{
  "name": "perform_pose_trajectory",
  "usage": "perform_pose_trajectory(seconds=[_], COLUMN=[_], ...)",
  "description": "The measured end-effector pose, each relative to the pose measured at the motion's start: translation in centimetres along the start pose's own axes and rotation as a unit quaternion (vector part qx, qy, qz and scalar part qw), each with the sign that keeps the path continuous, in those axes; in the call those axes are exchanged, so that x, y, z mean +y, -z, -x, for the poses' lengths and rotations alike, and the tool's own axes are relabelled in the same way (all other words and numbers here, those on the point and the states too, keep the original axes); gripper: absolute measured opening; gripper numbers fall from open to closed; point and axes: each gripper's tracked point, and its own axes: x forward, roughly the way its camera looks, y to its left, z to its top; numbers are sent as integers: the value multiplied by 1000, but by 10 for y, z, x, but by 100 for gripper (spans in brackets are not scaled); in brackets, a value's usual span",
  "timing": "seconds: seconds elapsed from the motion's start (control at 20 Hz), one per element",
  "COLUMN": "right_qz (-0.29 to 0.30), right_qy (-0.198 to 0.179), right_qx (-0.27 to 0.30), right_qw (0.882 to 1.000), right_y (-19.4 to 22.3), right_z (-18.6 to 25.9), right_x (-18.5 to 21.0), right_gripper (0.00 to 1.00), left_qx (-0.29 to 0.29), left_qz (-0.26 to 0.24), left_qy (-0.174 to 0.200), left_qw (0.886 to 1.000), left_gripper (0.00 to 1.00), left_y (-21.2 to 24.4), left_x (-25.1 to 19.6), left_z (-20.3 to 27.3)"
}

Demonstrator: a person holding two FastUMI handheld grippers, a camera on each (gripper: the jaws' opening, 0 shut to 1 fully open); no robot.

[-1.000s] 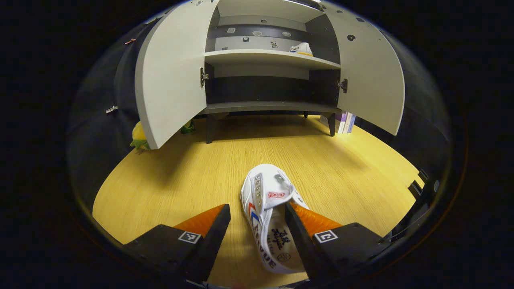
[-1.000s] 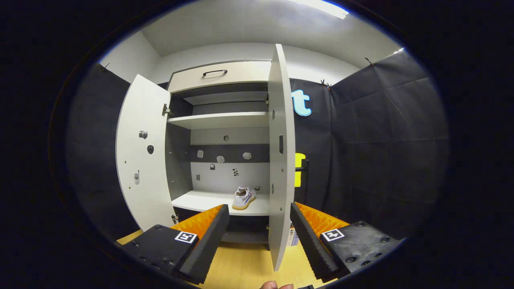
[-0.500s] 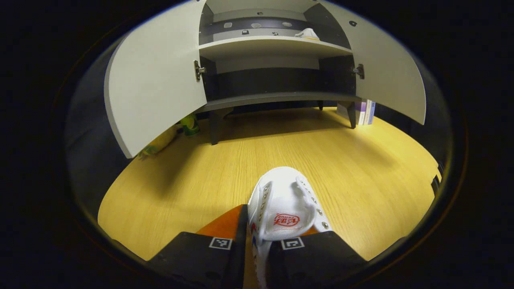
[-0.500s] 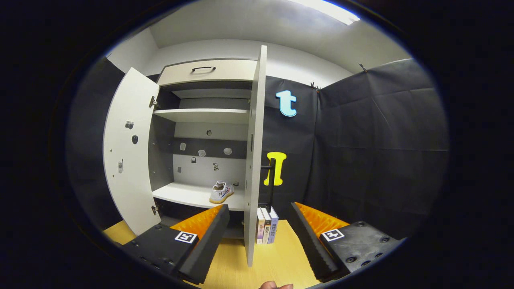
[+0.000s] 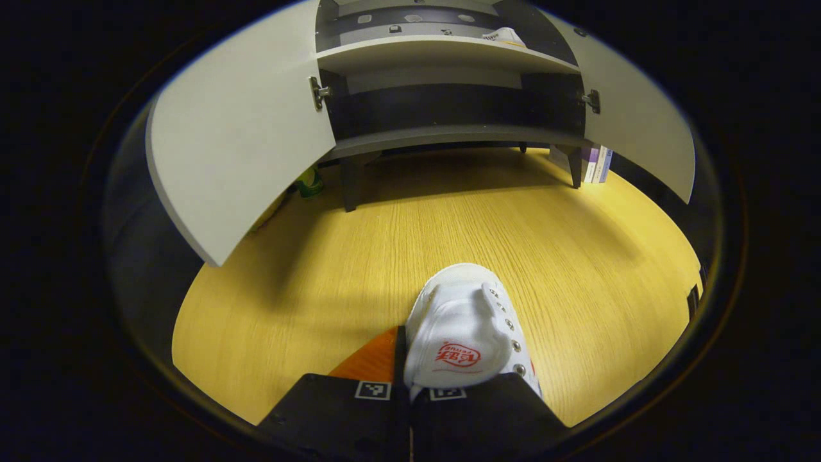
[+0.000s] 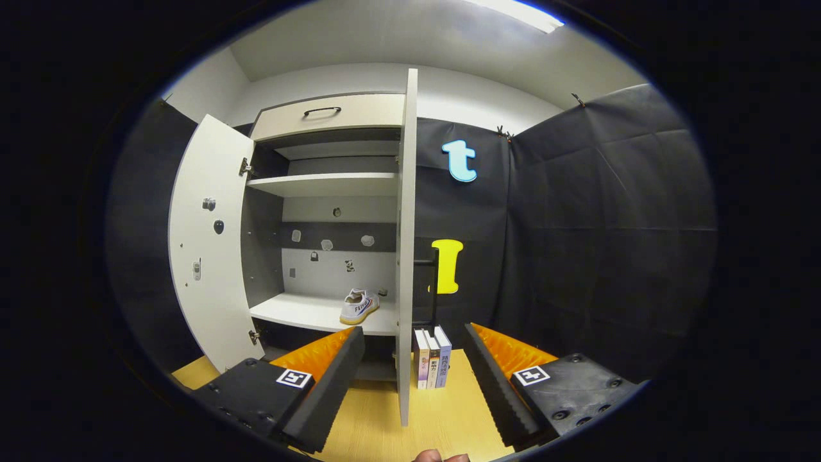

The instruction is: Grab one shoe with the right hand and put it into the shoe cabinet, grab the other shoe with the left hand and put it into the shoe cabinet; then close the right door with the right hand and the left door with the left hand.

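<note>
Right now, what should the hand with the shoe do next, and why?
Probably lift the shoe off the floor. The left gripper is shut on it, one shoe already sits on the cabinet shelf, and both doors are open.

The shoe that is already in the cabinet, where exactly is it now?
In the right gripper view, the shoe stands on the white shelf, at its right end, just left of the open right door.

two shoes [image 5: 467,333] [image 6: 359,306], two doors [image 6: 208,250] [image 6: 405,244], three books [image 6: 431,358]
</note>
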Motion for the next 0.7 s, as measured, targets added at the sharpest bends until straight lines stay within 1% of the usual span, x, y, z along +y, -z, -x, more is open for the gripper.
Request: perform_pose_trajectory(seconds=[0.15, 0.3, 0.5, 0.7], right_qz=[-16, -32, -39, -45], right_qy=[-8, -15, -18, -17], right_qx=[7, 11, 23, 24], right_qw=[1000, 999, 999, 999], right_y=[7, 13, 28, 37], right_z=[-5, -9, -11, -11], right_x=[-2, -7, -16, -23], right_gripper=[98, 98, 98, 98], left_qx=[-23, -44, -81, -123], left_qz=[20, 43, 65, 81], left_qy=[2, -7, -10, -13], left_qw=[1000, 998, 995, 989], left_gripper=[8, 8, 8, 8], left_y=[-36, -85, -170, -264], left_x=[-2, -3, -4, 1], left_z=[34, 65, 92, 99])
